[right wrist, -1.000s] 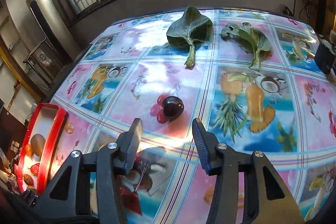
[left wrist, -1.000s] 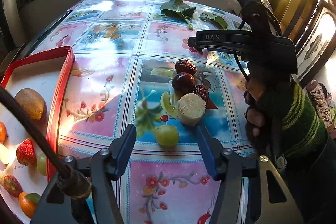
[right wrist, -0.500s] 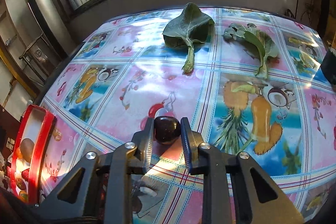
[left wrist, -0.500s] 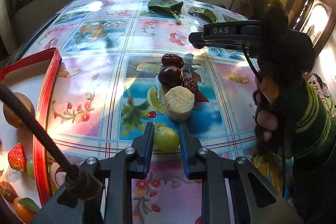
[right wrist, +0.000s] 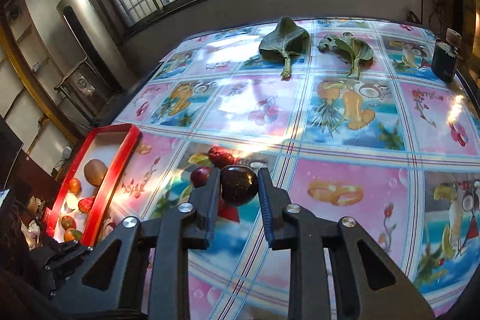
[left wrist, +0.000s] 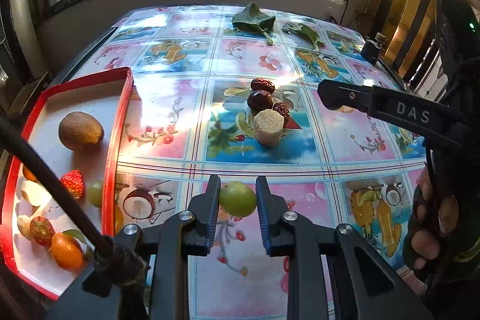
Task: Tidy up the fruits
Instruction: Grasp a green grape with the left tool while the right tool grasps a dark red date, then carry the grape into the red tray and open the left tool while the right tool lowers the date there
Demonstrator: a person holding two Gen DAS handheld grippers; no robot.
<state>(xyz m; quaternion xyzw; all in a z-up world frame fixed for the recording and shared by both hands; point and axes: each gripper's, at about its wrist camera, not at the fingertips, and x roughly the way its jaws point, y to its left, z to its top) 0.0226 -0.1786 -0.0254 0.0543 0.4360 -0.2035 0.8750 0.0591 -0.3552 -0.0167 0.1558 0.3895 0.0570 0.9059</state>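
Observation:
My left gripper (left wrist: 237, 194) is shut on a green grape-like fruit (left wrist: 237, 198) and holds it above the tablecloth. My right gripper (right wrist: 239, 185) is shut on a dark cherry-like fruit (right wrist: 239, 188), lifted above the cloth. A small pile stays on the table: red dates (left wrist: 260, 99), a pale round cut piece (left wrist: 268, 126) and a green slice. A red-rimmed white tray (left wrist: 115, 122) at the left holds a kiwi (left wrist: 80, 130), strawberries (left wrist: 72, 183), a green grape and an orange fruit (left wrist: 66, 251). The tray also shows in the right wrist view (right wrist: 115, 158).
Two green leaves (right wrist: 283, 41) lie at the far side of the table. A dark jar (right wrist: 444, 62) stands at the far right corner. The right hand and its gripper body (left wrist: 390, 107) reach across the right side. A cable (left wrist: 45, 173) crosses over the tray.
Both grippers have lifted with their fruits. The left one has drawn back from the pile with the green fruit; the right one has carried the dark fruit back toward the pile and tray.

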